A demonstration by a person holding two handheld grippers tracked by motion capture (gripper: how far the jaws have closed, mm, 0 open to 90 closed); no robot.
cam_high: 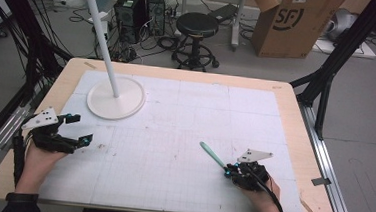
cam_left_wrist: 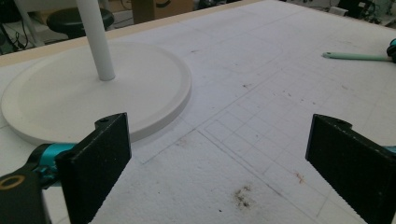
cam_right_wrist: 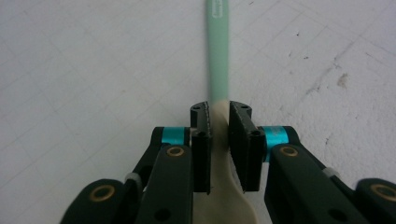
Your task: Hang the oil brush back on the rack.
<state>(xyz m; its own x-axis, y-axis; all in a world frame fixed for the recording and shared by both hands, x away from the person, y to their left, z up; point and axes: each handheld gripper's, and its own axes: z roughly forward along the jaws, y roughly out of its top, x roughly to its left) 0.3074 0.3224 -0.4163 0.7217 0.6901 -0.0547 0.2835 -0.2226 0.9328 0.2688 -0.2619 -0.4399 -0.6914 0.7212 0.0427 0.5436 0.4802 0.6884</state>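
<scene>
A utensil with a mint-green handle [cam_high: 211, 154] and a beige head lies low over the white gridded mat [cam_high: 185, 121], right of centre. My right gripper [cam_high: 227, 170] is shut on it. In the right gripper view the jaws pinch the beige neck, and the green handle [cam_right_wrist: 217, 51] points straight away from my right gripper [cam_right_wrist: 219, 114]. My left gripper [cam_high: 83, 128] rests open at the mat's left side, holding nothing. The left gripper view has its jaws wide apart [cam_left_wrist: 219, 154], with the green handle [cam_left_wrist: 355, 56] far off at the right.
A white stand with a round base [cam_high: 126, 104] and a tall pole [cam_high: 103, 35] sits at the mat's back left, just ahead of my left gripper; base [cam_left_wrist: 70, 93]. Behind the wooden table [cam_high: 295, 118] are a black stool [cam_high: 196, 26], computer towers [cam_high: 132, 12] and a cardboard box [cam_high: 292, 23].
</scene>
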